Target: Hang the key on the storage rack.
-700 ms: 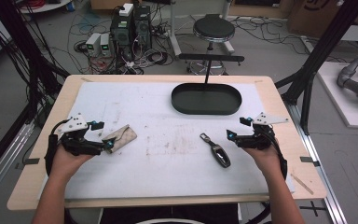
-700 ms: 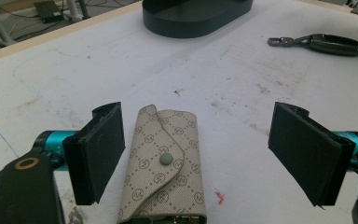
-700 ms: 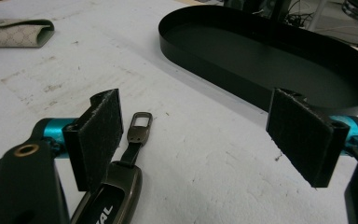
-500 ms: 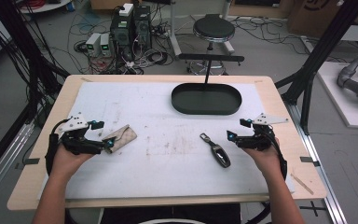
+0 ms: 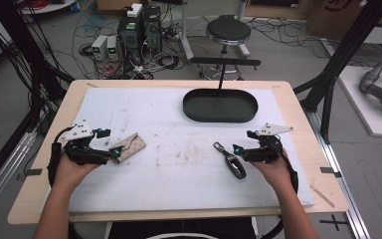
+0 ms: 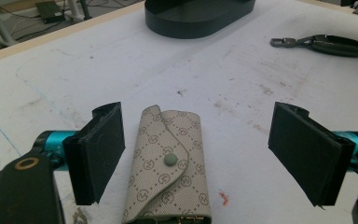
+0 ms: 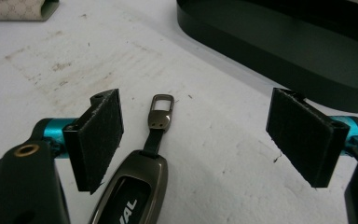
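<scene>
Both grippers have barely shifted: left gripper (image 5: pixel 113 153) gapes around the beige wallet (image 6: pixel 170 169), right gripper (image 5: pixel 235 151) gapes around the key fob (image 7: pixel 133 193), neither pressing, on the white mat (image 5: pixel 179 119)

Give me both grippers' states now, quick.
Left gripper: open, jaws either side of the beige patterned snap wallet, not gripping.
Right gripper: open over the dark metallic car key fob, holding nothing.
</scene>
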### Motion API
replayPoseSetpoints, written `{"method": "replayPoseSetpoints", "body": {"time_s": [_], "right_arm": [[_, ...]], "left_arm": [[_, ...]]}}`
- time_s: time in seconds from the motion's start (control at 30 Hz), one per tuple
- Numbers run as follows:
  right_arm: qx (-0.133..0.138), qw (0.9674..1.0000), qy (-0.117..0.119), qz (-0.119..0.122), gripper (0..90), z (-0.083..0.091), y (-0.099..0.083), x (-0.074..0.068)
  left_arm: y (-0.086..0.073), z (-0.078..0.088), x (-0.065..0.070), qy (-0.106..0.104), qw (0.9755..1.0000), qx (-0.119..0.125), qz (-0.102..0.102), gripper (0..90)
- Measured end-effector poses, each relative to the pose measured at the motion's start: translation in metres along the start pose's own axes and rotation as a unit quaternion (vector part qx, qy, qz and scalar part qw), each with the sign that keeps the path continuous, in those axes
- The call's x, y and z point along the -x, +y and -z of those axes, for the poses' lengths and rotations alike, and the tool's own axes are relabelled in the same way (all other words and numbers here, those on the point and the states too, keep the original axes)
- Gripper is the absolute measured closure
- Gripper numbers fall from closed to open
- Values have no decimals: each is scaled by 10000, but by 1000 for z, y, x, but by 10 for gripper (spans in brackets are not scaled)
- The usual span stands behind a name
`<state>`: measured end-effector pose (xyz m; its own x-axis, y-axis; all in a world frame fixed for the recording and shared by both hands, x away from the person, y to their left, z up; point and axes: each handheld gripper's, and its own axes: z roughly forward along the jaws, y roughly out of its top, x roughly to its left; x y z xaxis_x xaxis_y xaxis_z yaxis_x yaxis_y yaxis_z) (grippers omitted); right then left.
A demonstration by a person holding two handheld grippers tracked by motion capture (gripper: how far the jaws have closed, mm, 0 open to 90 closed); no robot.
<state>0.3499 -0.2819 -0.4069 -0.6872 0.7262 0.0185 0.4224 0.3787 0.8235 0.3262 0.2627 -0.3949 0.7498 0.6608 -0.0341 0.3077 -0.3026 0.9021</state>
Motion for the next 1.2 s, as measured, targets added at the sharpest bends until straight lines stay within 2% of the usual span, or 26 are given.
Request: {"method": "replayPoseSetpoints", "body": {"time_s": [0.17, 0.2, 0.23, 0.33, 0.37, 0.5, 0.6, 0.63, 0.67, 0.7, 0.73, 0.77, 0.8, 0.83, 0.9, 0.97, 1.0, 1.03, 1.2], "right_arm": [[-223, 9997, 29, -74, 192, -11, -1, -3], [-325, 9992, 131, -206, 196, -17, -3, -3], [-325, 9992, 131, -206, 196, -17, -3, -3], [-692, 9974, 133, -175, 205, -32, -5, -7], [-766, 9968, 153, -162, 246, -36, -5, -8], [-950, 9953, 147, -126, 267, -45, -5, -11], [-1148, 9932, 135, -118, 342, -54, -4, -14], [-1260, 9919, 140, -104, 424, -58, -4, -16], [-1260, 9919, 140, -104, 424, -58, -4, -16], [-1285, 9917, 19, -45, 526, -58, -3, -18], [-1285, 9917, 19, -45, 526, -58, -3, -18], [-1327, 9911, 30, -108, 634, -57, -2, -19], [-1351, 9908, 13, -77, 669, -57, -1, -21], [-1351, 9908, 13, -77, 669, -57, -1, -21], [-1383, 9904, -74, -11, 740, -57, -1, -25], [-1422, 9898, -131, -33, 754, -57, 0, -28], [-1424, 9896, -156, -145, 768, -56, 0, -29], [-1392, 9898, -161, -239, 824, -55, 0, -29], [-1339, 9907, -141, -202, 856, -54, 0, -28]], "left_arm": [[0, -3, 1, -26, 10000, -65, -14, 184], [0, -3, 1, -47, 10000, -67, -35, 184], [0, -3, 1, -47, 10000, -67, -35, 184], [0, -4, 1, -46, 9999, -108, -51, 184], [0, -4, 1, -35, 9999, -109, -49, 184], [0, -3, 1, -35, 10000, -73, -37, 184], [-1, -3, 1, -16, 9999, -104, -43, 184], [-1, -2, 1, -8, 9999, -111, -49, 184], [-1, -1, 1, -12, 9999, -108, -63, 184], [-1, -1, 2, -10, 10000, -83, -42, 184], [-1, -1, 2, -6, 10000, -85, -50, 184], [-1, -1, 2, -5, 10000, -84, -52, 184], [-1, -1, 2, -7, 10000, -80, -42, 184], [-1, -1, 2, -3, 10000, -86, -49, 184], [0, -1, 3, -3, 9999, -98, -76, 184], [1, -2, 3, -1, 9999, -124, -112, 184], [1, -2, 4, 2, 9998, -126, -121, 184], [1, -2, 4, 4, 9998, -127, -124, 184], [1, -1, 4, 17, 9999, -120, -123, 184]]}}
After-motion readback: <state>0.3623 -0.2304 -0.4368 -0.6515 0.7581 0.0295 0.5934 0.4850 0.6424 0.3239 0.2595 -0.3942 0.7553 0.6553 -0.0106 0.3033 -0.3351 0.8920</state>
